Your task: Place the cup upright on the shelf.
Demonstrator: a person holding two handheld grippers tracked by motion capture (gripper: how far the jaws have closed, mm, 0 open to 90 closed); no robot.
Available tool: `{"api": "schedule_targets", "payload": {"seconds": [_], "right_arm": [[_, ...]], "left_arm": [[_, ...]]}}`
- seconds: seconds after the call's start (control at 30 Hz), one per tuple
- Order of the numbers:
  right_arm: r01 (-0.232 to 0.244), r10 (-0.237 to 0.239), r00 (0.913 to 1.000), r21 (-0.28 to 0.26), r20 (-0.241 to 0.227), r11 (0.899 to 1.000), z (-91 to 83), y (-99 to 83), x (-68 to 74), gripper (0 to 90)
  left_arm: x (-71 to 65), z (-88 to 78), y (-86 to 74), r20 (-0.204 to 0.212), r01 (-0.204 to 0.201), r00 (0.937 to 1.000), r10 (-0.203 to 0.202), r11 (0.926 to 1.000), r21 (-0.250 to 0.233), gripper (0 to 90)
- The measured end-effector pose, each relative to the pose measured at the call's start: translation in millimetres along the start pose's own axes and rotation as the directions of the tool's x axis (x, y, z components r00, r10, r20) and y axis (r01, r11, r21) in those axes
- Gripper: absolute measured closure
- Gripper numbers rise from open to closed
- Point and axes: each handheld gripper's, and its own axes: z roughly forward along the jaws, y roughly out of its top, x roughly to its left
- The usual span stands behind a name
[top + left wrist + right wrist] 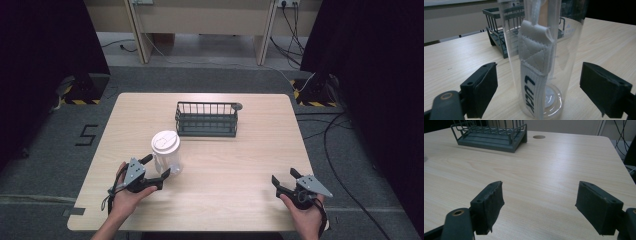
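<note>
A clear plastic bottle (167, 152) with a white lid stands upright on the wooden table (240, 165), left of centre. In the left gripper view the bottle (541, 57) shows a white fabric strap hanging down its side with dark letters on it. My left gripper (156, 167) is open, its jaws on either side of the bottle's base with a gap on both sides. My right gripper (284, 179) rests near the front right of the table, open, with nothing between its jaws (539, 210).
A dark green wire basket (207, 119) stands behind the bottle near the table's far edge, with a round cable hole (238, 106) at its right corner. Bare wood lies between the two grippers. Cables and stands sit on the floor around the table.
</note>
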Motion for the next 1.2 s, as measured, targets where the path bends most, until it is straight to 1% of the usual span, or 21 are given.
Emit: {"api": "schedule_targets", "payload": {"seconds": [0.07, 0.13, 0.17, 0.2, 0.23, 0.27, 0.3, 0.33, 0.43, 0.63, 0.83, 1.03, 1.07, 1.1, 1.17, 1.2], "right_arm": [[-0.005, 0.005, 1.0000, 0.001, -0.002, 1.000, 0.0, 0.0, 0.3, 22.6], [-0.008, 0.008, 1.0000, 0.002, -0.002, 1.000, 0.1, 0.0, 0.3, 22.7], [-0.008, 0.008, 1.0000, 0.002, -0.004, 1.000, 0.2, 0.0, 0.0, 22.8], [-0.015, 0.015, 0.9999, 0.003, -0.004, 1.000, 0.0, -0.1, 0.4, 23.0], [-0.019, 0.019, 0.9998, 0.004, -0.004, 1.000, 0.0, -0.1, 0.5, 23.3], [-0.012, 0.012, 0.9999, 0.002, -0.007, 1.000, 0.3, 0.0, -0.5, 23.6], [-0.012, 0.012, 0.9999, 0.002, -0.007, 1.000, 0.3, 0.0, -0.5, 23.6], [-0.014, 0.014, 0.9999, 0.002, -0.008, 1.000, 0.5, 0.1, -0.8, 23.8], [-0.015, 0.015, 0.9999, 0.006, -0.008, 1.000, 0.6, 0.2, -0.9, 24.1], [-0.016, 0.016, 0.9998, 0.007, -0.009, 1.000, 0.7, 0.3, -1.7, 24.4], [-0.016, 0.016, 0.9998, 0.008, -0.010, 1.000, 0.7, 0.3, -1.7, 24.6], [-0.017, 0.017, 0.9998, 0.012, -0.012, 1.000, 1.1, 0.5, -1.5, 24.9], [-0.016, 0.016, 0.9998, 0.012, -0.012, 1.000, 1.2, 0.5, -1.6, 25.0], [-0.016, 0.017, 0.9998, 0.014, -0.012, 1.000, 1.2, 0.5, -1.5, 25.0], [-0.016, 0.016, 0.9998, 0.015, -0.013, 1.000, 1.3, 0.6, -1.5, 25.1], [-0.015, 0.016, 0.9998, 0.014, -0.013, 1.000, 1.3, 0.5, -1.6, 25.1]], "left_arm": [[-0.1, 2.2, 0.5, 0.002, -0.001, 1.0000, 0.001, 1.0000, -0.001, 14.2], [-0.5, 8.4, 1.9, 0.010, -0.003, 0.9999, 0.003, 1.0000, -0.002, 14.2], [-0.5, 8.4, 1.9, 0.010, -0.003, 0.9999, 0.003, 1.0000, -0.002, 14.2], [-0.7, 10.2, 2.3, 0.010, -0.001, 0.9999, 0.001, 1.0000, -0.001, 14.2], [-0.6, 11.7, 2.8, 0.011, 0.003, 0.9999, -0.003, 1.0000, -0.002, 14.2], [-0.6, 14.6, 3.8, 0.015, 0.014, 0.9998, -0.014, 0.9999, -0.007, 14.2], [-0.6, 14.6, 3.8, 0.015, 0.014, 0.9998, -0.014, 0.9999, -0.007, 14.2], [-0.6, 17.3, 4.9, 0.020, 0.006, 0.9998, -0.006, 0.9999, -0.011, 14.2], [-0.5, 20.4, 5.9, 0.023, 0.003, 0.9997, -0.003, 0.9999, -0.013, 14.2], [-1.4, 32.1, 7.5, 0.026, -0.004, 0.9996, 0.004, 0.9999, -0.012, 12.5], [-0.9, 34.2, 7.3, 0.023, -0.009, 0.9997, 0.010, 0.9999, -0.014, 13.9], [1.0, 36.3, 4.7, 0.034, -0.009, 0.9994, 0.010, 0.9998, -0.016, 14.3], [1.5, 36.8, 4.5, 0.038, -0.008, 0.9992, 0.008, 0.9998, -0.017, 14.3], [1.9, 38.1, 5.1, 0.042, 0.005, 0.9991, -0.004, 0.9997, -0.023, 14.2], [1.6, 39.3, 6.1, 0.044, 0.009, 0.9990, -0.008, 0.9996, -0.027, 14.2], [1.5, 40.0, 6.4, 0.043, 0.003, 0.9991, -0.002, 0.9997, -0.025, 14.2]]}}
